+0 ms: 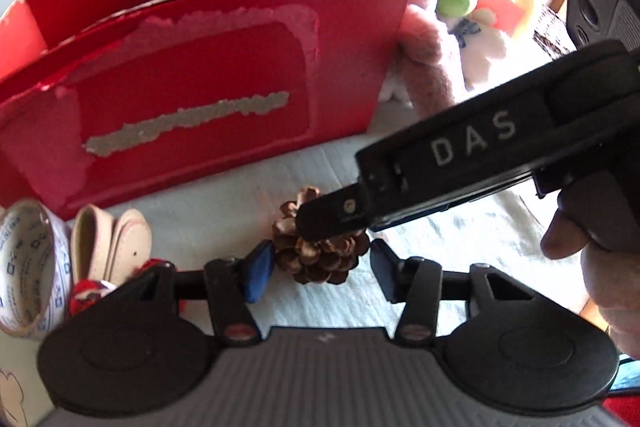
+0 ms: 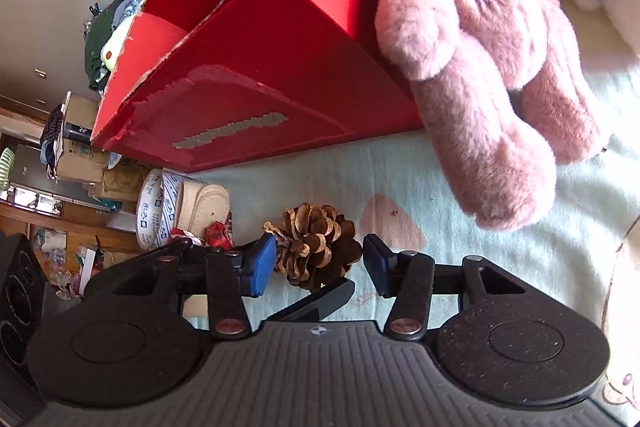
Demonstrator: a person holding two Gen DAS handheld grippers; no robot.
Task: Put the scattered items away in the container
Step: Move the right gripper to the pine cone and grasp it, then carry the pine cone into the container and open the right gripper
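Observation:
A brown pine cone (image 1: 320,259) (image 2: 316,247) lies on the pale cloth in front of the red cardboard box (image 1: 200,107) (image 2: 260,67). My left gripper (image 1: 322,265) straddles the cone, and both blue pads touch its sides. My right gripper (image 2: 320,261) straddles the same cone from another side. It stands open, with its left pad against the scales and a thin gap at the right pad. In the left wrist view one of the right gripper's fingers (image 1: 332,221) lies across the cone's far side. One of the left gripper's fingers (image 2: 324,297) shows below the cone.
A tape roll (image 1: 28,267) (image 2: 154,211), beige insoles (image 1: 116,243) (image 2: 204,203) and a small red item (image 1: 86,291) (image 2: 218,231) lie left of the cone. A pink plush (image 1: 428,39) (image 2: 480,67) leans on the box's right end, with other plush toys (image 1: 476,43) behind. A hand (image 1: 592,267) holds the right gripper.

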